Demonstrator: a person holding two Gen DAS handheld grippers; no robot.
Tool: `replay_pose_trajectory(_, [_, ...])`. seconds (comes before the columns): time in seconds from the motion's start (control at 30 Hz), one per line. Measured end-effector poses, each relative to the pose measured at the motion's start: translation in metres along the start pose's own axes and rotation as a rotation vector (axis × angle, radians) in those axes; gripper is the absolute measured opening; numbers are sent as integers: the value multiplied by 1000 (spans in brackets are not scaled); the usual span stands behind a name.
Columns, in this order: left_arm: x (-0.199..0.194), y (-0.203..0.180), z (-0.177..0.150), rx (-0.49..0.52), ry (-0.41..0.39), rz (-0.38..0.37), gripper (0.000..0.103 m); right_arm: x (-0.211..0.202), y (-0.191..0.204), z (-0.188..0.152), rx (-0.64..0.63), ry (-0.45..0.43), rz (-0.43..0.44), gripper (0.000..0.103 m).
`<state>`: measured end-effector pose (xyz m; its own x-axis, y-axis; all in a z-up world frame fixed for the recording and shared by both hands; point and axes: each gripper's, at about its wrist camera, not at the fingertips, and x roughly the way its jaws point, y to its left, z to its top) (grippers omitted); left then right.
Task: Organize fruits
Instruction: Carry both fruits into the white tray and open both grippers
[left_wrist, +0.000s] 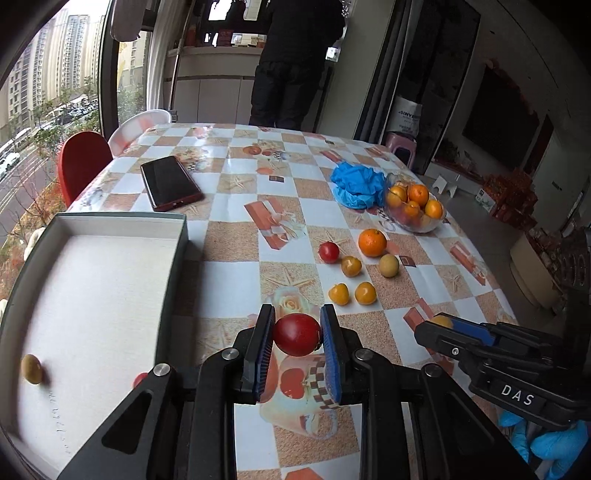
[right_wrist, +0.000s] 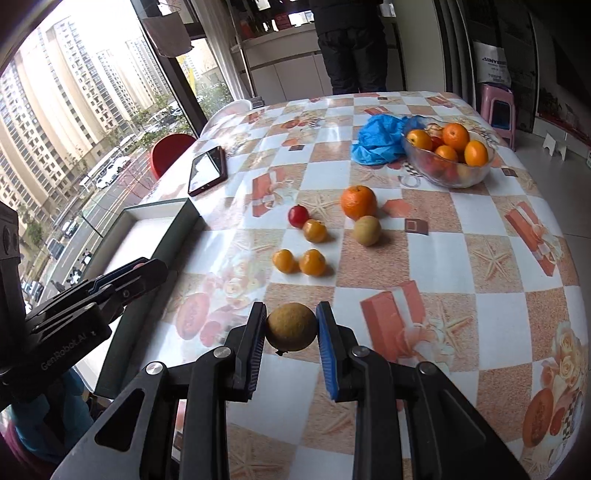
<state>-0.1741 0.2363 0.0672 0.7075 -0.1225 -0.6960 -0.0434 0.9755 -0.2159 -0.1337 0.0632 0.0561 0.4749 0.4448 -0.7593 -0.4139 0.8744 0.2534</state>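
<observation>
My left gripper (left_wrist: 297, 334) is shut on a red cherry tomato (left_wrist: 296, 334), held just right of the white-lined box (left_wrist: 107, 295). The box holds a yellow-green fruit (left_wrist: 31, 369) and a small red one (left_wrist: 140, 378). My right gripper (right_wrist: 291, 326) is shut on a tan round fruit (right_wrist: 291, 326) above the table. Loose on the table lie an orange (right_wrist: 357, 201), a tan fruit (right_wrist: 366, 230), a red tomato (right_wrist: 298, 216) and three yellow-orange tomatoes (right_wrist: 314, 230). The right gripper also shows in the left wrist view (left_wrist: 443, 325), and the left gripper in the right wrist view (right_wrist: 147, 267).
A glass bowl (right_wrist: 476, 173) of oranges stands at the back right beside a crumpled blue bag (right_wrist: 376, 138). A dark phone (left_wrist: 170, 182) lies behind the box. A red chair (left_wrist: 83, 162) stands at the table's left. A person (left_wrist: 295, 62) stands beyond the far edge.
</observation>
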Motion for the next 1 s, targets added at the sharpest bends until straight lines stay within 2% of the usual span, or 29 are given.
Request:
replay_pose_trajectory(0.1, [-21, 25, 0, -29, -36, 33, 27, 6, 32, 4, -41, 7, 38, 30])
replay_pose_trajectory(0.23, [-39, 61, -8, -54, -75, 145, 27, 20, 76, 7, -94, 34, 99, 30])
replay_pose_trajectory(0.43, [-45, 114, -28, -130, -58, 264, 27, 49, 145, 12, -189, 78, 180, 30])
replay_pose_trajectory(0.63, [-41, 147, -40, -228, -48, 285, 27, 78, 184, 21, -229, 138, 199, 30])
replay_pose_trajectory(0.8, [-34, 160, -49, -267, -45, 300, 30, 100, 209, 24, -284, 203, 169, 31])
replay_pose_trajectory(0.83, [-34, 162, -50, -269, -42, 304, 47, 104, 212, 23, -288, 218, 156, 33])
replay_pose_trajectory(0.87, [-35, 164, -52, -269, -48, 300, 78, 107, 215, 23, -290, 226, 141, 41])
replay_pose_trajectory(0.9, [-38, 165, -54, -271, -70, 313, 91, 109, 217, 24, -291, 226, 117, 53])
replay_pose_trajectory(0.93, [-45, 165, -56, -277, -105, 355, 94, 109, 219, 24, -289, 219, 94, 70])
replay_pose_trajectory(1.0, [-55, 167, -58, -273, -136, 363, 94, 105, 217, 28, -267, 188, 48, 84])
